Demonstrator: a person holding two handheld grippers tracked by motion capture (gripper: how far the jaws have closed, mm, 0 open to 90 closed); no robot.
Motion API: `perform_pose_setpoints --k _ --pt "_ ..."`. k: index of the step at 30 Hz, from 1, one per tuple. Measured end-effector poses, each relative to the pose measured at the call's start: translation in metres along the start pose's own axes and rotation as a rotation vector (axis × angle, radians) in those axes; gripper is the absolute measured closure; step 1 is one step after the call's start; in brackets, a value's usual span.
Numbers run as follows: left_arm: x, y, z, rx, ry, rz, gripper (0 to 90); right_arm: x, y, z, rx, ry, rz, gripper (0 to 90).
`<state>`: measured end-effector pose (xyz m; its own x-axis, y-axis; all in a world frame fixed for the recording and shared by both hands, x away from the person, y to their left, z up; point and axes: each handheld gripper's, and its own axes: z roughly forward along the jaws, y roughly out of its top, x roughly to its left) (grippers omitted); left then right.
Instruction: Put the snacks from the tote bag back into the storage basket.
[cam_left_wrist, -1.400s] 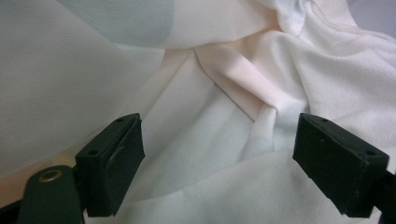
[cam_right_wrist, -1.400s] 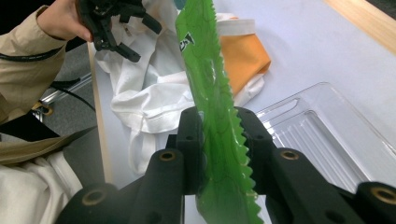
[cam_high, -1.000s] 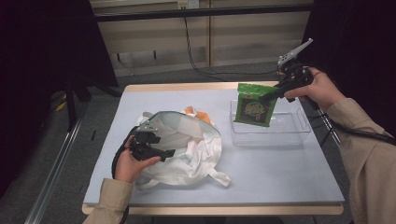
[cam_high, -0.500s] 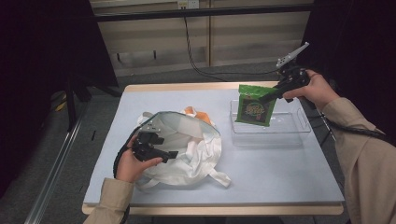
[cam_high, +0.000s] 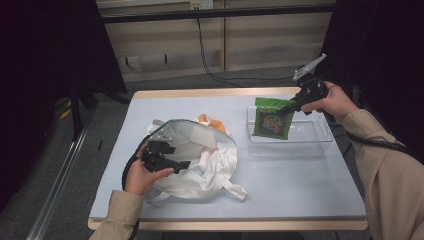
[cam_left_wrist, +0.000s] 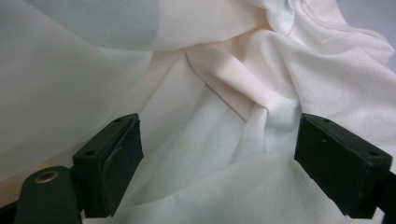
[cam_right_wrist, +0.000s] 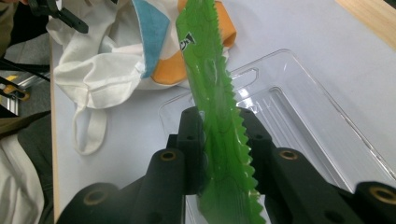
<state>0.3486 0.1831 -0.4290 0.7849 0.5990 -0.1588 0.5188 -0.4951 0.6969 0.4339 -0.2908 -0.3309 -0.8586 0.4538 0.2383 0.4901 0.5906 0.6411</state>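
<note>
A green snack packet (cam_high: 272, 125) with saw-tooth edges hangs upright over the clear plastic tray (cam_high: 305, 145) at the right of the table. My right gripper (cam_high: 286, 111) is shut on its upper edge; in the right gripper view the packet (cam_right_wrist: 210, 84) is pinched between both pads (cam_right_wrist: 191, 135) above the tray (cam_right_wrist: 327, 135). A white cloth bag (cam_high: 200, 160) with a pale blue lining lies at the left. My left gripper (cam_high: 175, 165) rests at its mouth. In the left gripper view the jaws stand wide apart, open (cam_left_wrist: 219, 154), over rumpled white cloth (cam_left_wrist: 233, 70).
An orange item (cam_high: 207, 120) peeks out behind the bag, next to the tray's left end. The bag's handle loop (cam_high: 235, 190) trails toward the table's front edge. A black cable (cam_high: 130, 167) runs from the left gripper. Bare table lies in front of the tray.
The right gripper has come down with the green packet, lower over the tray. The left hand and the bag stay where they were.
</note>
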Motion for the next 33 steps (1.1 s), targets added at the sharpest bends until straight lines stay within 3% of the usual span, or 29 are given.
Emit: perform_pose_setpoints --k 7,23,33 --pt "-0.001 0.000 0.001 0.004 0.001 0.007 14.7 -0.004 -0.002 0.005 -0.005 0.006 -0.007 74.0" --pt "-0.002 0.002 0.003 0.008 0.013 0.017 14.5 -0.004 -0.023 0.029 0.013 0.016 -0.085 73.9" --pt "-0.001 0.002 0.004 0.010 0.012 0.016 14.4 0.002 -0.024 0.035 0.013 0.024 -0.126 73.8"
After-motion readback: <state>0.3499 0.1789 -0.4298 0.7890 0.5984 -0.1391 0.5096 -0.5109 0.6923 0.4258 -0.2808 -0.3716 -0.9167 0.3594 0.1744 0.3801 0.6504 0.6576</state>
